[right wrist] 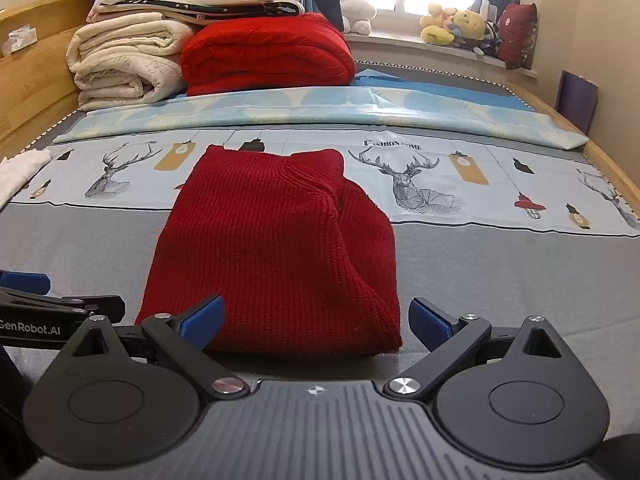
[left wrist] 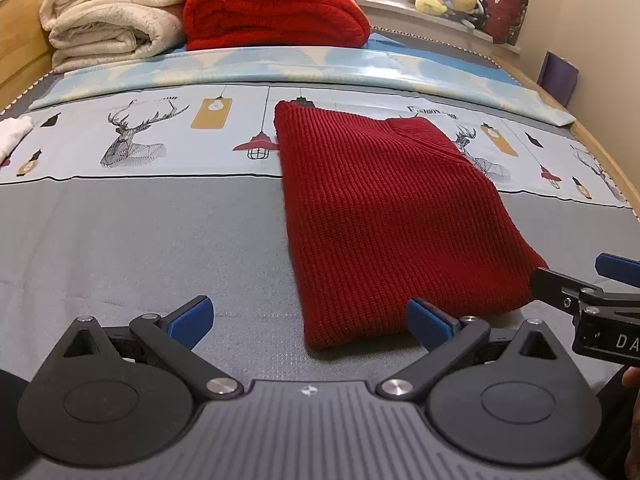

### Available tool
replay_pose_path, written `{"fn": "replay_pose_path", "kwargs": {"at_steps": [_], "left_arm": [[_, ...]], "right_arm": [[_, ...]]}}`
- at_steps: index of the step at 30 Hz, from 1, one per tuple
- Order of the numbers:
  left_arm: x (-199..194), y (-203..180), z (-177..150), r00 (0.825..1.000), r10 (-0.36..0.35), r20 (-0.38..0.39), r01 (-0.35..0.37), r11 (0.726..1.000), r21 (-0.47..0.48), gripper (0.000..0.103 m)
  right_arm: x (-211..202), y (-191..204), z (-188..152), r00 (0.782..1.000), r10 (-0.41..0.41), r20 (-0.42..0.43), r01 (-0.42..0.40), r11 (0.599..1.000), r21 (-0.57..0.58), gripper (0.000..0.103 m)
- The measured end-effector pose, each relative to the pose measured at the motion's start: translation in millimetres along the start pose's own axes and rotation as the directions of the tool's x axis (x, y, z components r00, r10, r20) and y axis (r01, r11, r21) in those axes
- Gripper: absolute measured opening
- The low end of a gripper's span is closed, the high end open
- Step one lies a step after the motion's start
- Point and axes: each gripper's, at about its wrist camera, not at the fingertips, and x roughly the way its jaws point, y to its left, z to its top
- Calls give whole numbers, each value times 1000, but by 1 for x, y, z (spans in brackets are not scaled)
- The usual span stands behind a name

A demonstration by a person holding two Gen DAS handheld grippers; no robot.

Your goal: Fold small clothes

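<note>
The sweater (right wrist: pixel 276 248) lies folded lengthwise on the bed (left wrist: pixel 120 240), near its front edge, hem toward us. Both grippers — left (left wrist: pixel 308 322), right (right wrist: pixel 316 322) — hover at the hem, fingers wide, holding nothing. We should pinch both hem corners through all layers and carry them evenly to the collar. Only the right view shows the tucked sleeve bulging along the right side — the left view shows a flatter panel.

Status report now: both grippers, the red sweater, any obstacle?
Left gripper open, empty. Right gripper open, empty, at near hem. Red sweater lies folded on bed. Nothing in the way.
</note>
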Motion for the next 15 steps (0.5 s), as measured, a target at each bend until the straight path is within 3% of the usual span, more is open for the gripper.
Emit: {"fn": "replay_pose_path", "kwargs": {"at_steps": [15], "left_arm": [[8,-2,1,1000,-21,-15,21,1000,11,103]], "right_arm": [[7,1,3,1000,20,-14,-20,1000,-8,98]]}}
